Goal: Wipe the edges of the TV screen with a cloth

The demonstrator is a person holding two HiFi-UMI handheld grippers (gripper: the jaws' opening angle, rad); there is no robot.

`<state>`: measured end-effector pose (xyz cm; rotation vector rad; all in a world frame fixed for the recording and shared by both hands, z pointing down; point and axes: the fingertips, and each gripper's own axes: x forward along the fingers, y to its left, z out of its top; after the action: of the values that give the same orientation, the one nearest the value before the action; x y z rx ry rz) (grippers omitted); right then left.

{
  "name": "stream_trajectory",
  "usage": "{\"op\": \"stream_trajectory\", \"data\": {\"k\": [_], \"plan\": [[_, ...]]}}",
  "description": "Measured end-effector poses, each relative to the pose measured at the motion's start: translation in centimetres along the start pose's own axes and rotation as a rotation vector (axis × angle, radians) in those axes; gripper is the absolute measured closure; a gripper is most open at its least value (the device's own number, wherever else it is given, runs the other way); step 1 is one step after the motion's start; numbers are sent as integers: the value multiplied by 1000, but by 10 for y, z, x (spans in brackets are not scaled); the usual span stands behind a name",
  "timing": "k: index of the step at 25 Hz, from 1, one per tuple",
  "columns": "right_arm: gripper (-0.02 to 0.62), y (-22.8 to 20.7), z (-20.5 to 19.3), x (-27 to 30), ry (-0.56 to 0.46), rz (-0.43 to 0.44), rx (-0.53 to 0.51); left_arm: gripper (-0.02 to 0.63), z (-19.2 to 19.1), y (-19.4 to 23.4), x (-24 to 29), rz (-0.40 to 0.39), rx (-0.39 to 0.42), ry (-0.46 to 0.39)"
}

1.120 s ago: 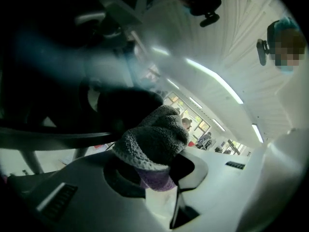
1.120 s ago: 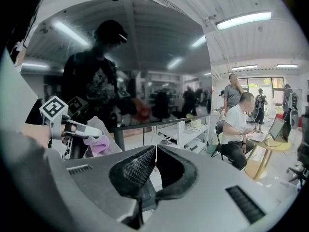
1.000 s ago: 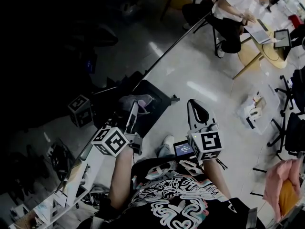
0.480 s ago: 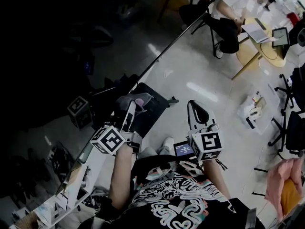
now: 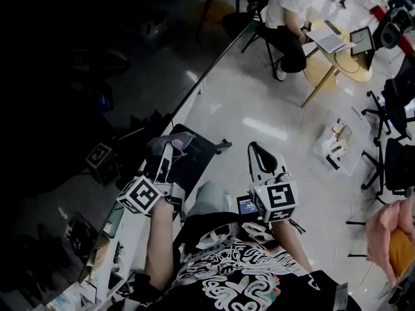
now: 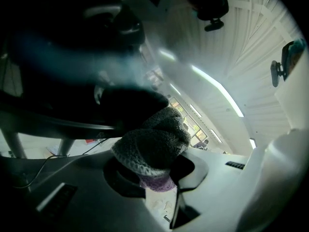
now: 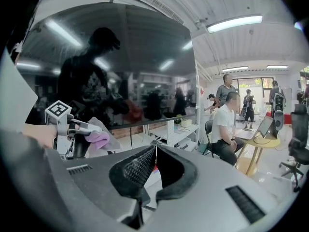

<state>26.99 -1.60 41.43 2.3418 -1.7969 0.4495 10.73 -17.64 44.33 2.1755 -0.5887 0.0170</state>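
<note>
Dark TV screen (image 5: pixel 97 76), cloth (image 6: pixel 152 146) at its edge in left gripper (image 5: pixel 166 153)

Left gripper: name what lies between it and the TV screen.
The cloth clamped in the left gripper; the left gripper view shows it before the TV screen.

Two tools: one left tool (image 5: pixel 167 155), one right tool (image 5: pixel 256 151). Two marker cubes, one on each tool: left cube (image 5: pixel 139 196), right cube (image 5: pixel 277 201). One cloth (image 6: pixel 152 146). One TV screen (image 7: pixel 120 62). The head view shows one seated person (image 5: pixel 285 15), one round yellow surface (image 5: pixel 324 70) and one pink fabric heap (image 5: pixel 389 229)
</note>
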Motion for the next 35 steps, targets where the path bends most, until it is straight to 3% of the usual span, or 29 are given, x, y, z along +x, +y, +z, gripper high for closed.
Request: {"op": "stream_trajectory", "data": {"k": [16, 35], "plan": [[566, -5, 1, -7, -2, -3, 10, 488, 2, -2, 6, 10, 1, 6], [566, -46, 7, 11, 9, -36, 33, 488, 0, -22, 54, -28, -32, 17]]}}
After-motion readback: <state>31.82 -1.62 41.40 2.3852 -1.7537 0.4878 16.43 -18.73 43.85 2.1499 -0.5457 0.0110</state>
